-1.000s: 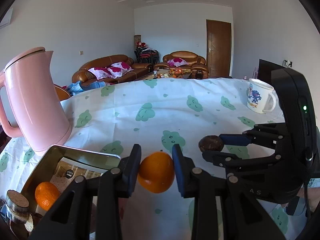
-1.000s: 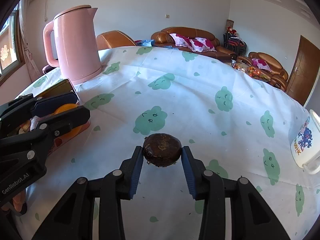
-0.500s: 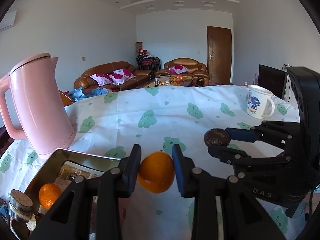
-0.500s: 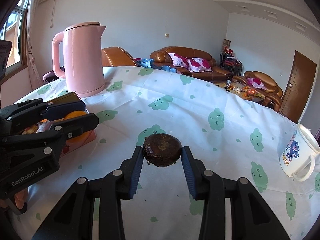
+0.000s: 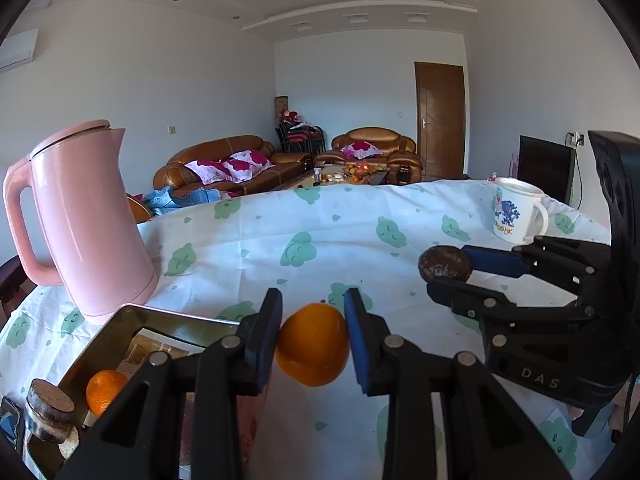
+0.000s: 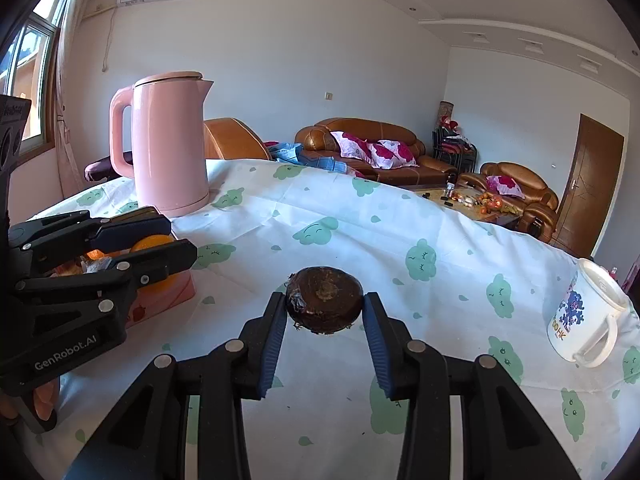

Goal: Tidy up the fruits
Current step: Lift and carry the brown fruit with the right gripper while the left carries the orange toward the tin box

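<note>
At the lower left of the left view, your tin holds one orange. Your left gripper pinches another orange; your right gripper squeezes a brown fruit. Both have risen a little, ready for sorting.

At lower centre, the left gripper pinches a round orange fruit; at right, the right gripper clamps a dark brown fruit.
</note>
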Demonstrator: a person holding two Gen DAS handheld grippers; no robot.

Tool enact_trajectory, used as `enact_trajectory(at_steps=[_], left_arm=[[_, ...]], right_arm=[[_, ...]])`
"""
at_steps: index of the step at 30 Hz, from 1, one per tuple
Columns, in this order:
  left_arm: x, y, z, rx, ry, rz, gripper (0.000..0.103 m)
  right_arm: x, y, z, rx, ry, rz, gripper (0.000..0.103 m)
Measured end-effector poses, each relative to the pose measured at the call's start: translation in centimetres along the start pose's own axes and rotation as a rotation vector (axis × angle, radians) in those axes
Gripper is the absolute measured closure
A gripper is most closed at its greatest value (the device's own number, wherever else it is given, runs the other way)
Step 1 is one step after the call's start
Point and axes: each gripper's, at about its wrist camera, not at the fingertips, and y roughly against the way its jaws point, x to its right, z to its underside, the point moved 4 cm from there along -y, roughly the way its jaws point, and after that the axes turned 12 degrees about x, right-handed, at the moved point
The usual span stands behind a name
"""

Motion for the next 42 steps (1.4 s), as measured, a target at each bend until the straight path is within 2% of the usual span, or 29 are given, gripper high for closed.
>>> enact_trajectory(at_steps=[17,42], left_arm=[[0.4,1.4,-0.2,0.047,-0.016,-0.013,0.070],[0.3,3.0,-0.1,0.058,-0.001,-0.010,0.070]], right_arm=[[-0.2,1.9,-0.5,0.085,0.014,0.020,0.062],[-1.7,4.5,-0.7,0.150,0.043,0.030,0.062]])
